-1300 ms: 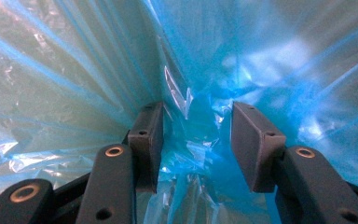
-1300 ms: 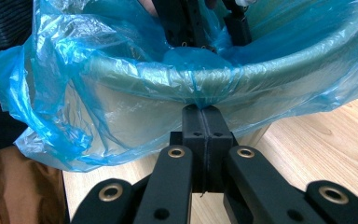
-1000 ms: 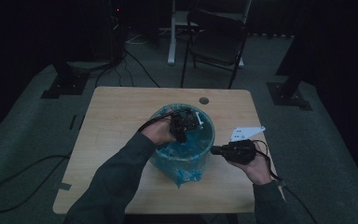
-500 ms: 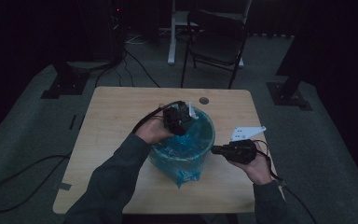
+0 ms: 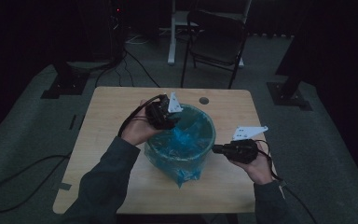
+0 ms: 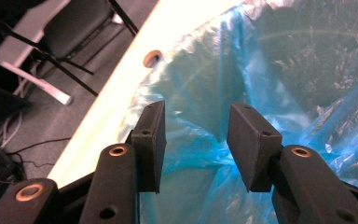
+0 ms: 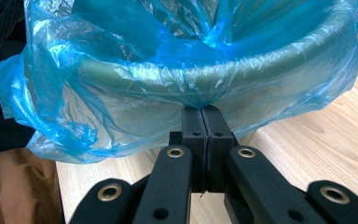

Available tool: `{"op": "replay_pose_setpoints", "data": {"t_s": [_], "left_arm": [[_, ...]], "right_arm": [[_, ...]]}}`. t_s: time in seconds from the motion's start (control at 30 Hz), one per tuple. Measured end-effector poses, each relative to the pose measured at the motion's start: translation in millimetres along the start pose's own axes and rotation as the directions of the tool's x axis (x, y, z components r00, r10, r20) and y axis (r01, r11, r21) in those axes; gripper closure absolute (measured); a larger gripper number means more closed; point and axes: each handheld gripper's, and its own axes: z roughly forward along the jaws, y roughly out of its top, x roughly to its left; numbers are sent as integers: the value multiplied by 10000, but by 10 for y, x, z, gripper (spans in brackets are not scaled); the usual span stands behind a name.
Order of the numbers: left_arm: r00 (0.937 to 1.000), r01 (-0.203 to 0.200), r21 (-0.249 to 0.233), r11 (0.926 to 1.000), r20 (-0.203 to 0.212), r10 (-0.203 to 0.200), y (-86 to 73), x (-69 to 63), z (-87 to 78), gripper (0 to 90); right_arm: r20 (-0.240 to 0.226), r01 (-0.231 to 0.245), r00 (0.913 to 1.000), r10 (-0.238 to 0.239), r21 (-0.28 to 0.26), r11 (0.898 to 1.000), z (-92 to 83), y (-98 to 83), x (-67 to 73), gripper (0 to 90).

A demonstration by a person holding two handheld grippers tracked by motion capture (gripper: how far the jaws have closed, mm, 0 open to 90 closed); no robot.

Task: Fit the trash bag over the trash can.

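A round bin (image 5: 200, 156) lined with a blue plastic bag (image 5: 182, 140) stands in the middle of the wooden table (image 5: 112, 121). My left gripper (image 5: 173, 123) hovers over the bin's back left rim. In the left gripper view its jaws (image 6: 196, 140) stand open with nothing between them, above the bag's folded-over film (image 6: 284, 70). My right gripper (image 5: 214, 149) is at the bin's right side, level with the rim. In the right gripper view it (image 7: 201, 114) is shut on a gathered pinch of the bag (image 7: 168, 56) just below the rim (image 7: 242, 60).
A cable hole (image 5: 203, 100) sits in the table behind the bin. A dark chair (image 5: 216, 39) stands beyond the table's far edge. Cables (image 5: 9, 186) lie on the floor at the left. Bare wood (image 7: 307, 135) lies beside the bin on the right.
My left gripper has risen from inside the bin and moved back and left to the rim. The right gripper has kept its hold on the bag in the same place.
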Motion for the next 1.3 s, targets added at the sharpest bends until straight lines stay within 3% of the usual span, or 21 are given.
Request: {"op": "replay_pose_setpoints", "data": {"t_s": [0.13, 0.37, 0.7, 1.17, 1.23, 1.3], "left_arm": [[9994, 311, -360, 9989, -136, -316, -78, 46, -88, 572], [9970, 736, -555, 9957, -185, -748, -218, 106, -148, 569], [9894, 1339, -1047, 9854, -430, -1390, -434, 156, -242, 567], [9678, 2320, -1652, 9586, -597, -2445, -758, 221, -335, 567], [9672, 2315, -1657, 9586, -665, -2450, -783, 224, -342, 567], [9617, 2503, -1736, 9525, -688, -2652, -845, 230, -352, 567]], "right_arm": [[-8, -18, 10000, 18, -32, 10000, -12, -2, -4, 899], [25, -22, 10000, 22, -33, 10000, -23, -2, -10, 898], [103, -98, 9999, 99, -55, 9999, -42, -24, -38, 892], [116, -146, 9998, 147, -76, 9999, -76, -38, -49, 896], [110, -146, 9998, 147, -78, 9999, -77, -38, -49, 896], [114, -136, 9998, 137, -97, 9999, -81, -39, -52, 890]]}}
